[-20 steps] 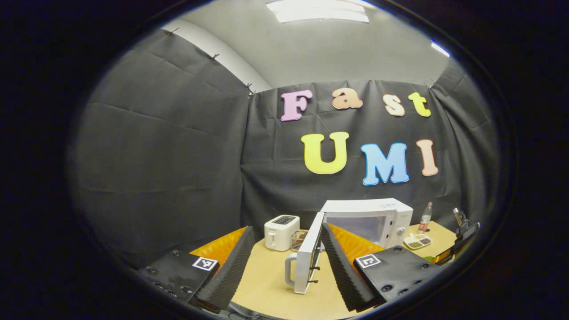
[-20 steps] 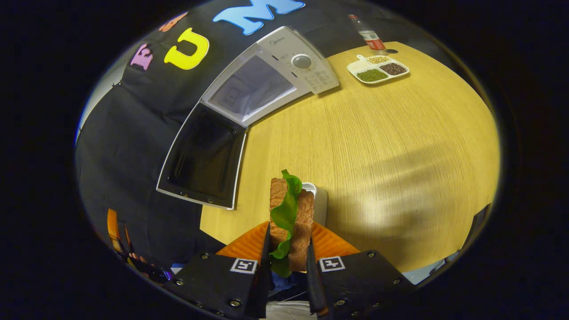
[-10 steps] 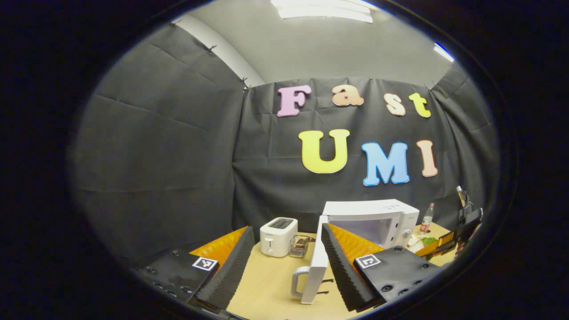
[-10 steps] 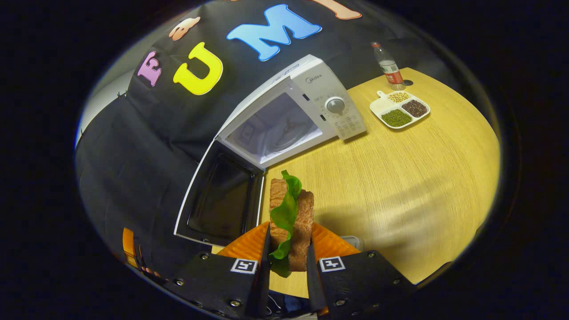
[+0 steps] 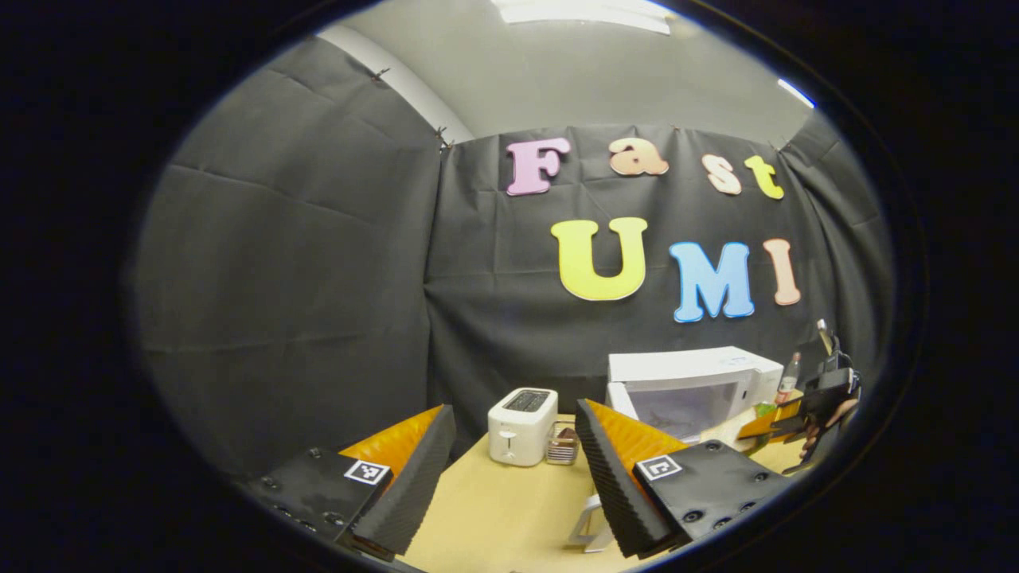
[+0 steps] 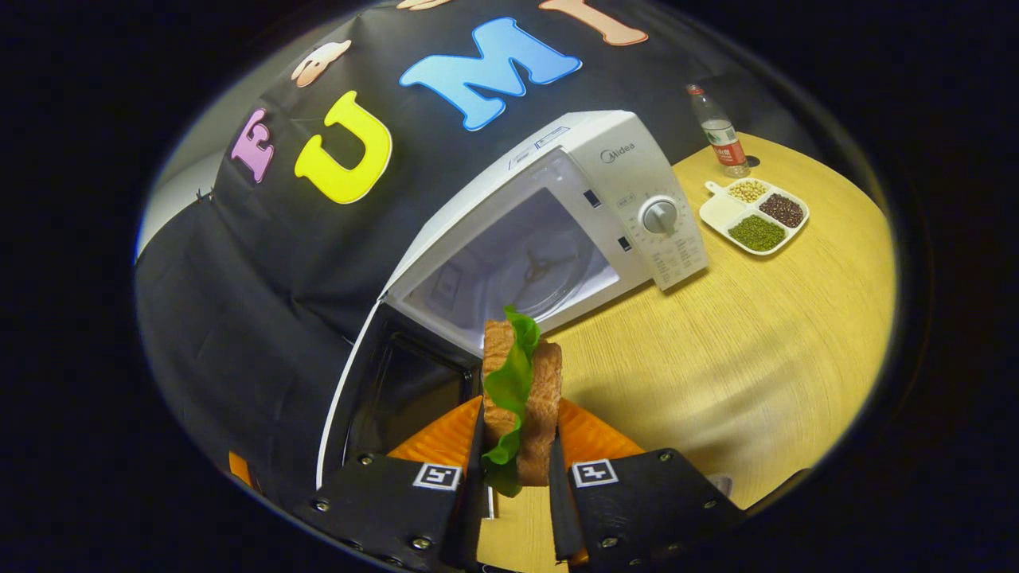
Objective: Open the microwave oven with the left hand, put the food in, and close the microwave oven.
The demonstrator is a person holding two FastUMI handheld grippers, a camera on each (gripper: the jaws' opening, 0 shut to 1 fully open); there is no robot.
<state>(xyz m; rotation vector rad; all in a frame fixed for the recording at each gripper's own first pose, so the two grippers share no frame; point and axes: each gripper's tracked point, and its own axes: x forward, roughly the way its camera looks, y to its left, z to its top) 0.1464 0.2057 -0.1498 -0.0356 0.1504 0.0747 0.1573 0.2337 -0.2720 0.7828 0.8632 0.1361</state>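
Right gripper view has the right tool (image 6: 513,477) clamped on one sandwich (image 6: 521,398), held just before the one microwave (image 6: 549,239), whose door (image 6: 382,398) hangs open. Left tool (image 5: 509,469) gapes wide, holding nothing, over the bench (image 5: 501,517). One toaster (image 5: 521,426) stands near the far edge, one bottle (image 6: 719,135) and one tray (image 6: 756,215) at the far right corner.

Left tool (image 5: 509,461): fingers spread wide, nothing between them, held level and aimed forward above the surface (image 5: 493,509). Right tool (image 6: 513,469): fingers drawn close, both pressing on the sandwich (image 6: 521,398), which stands upright between them. Farther off in the left gripper view, right tool again (image 5: 796,410) with a hand (image 5: 828,422) gripping it.
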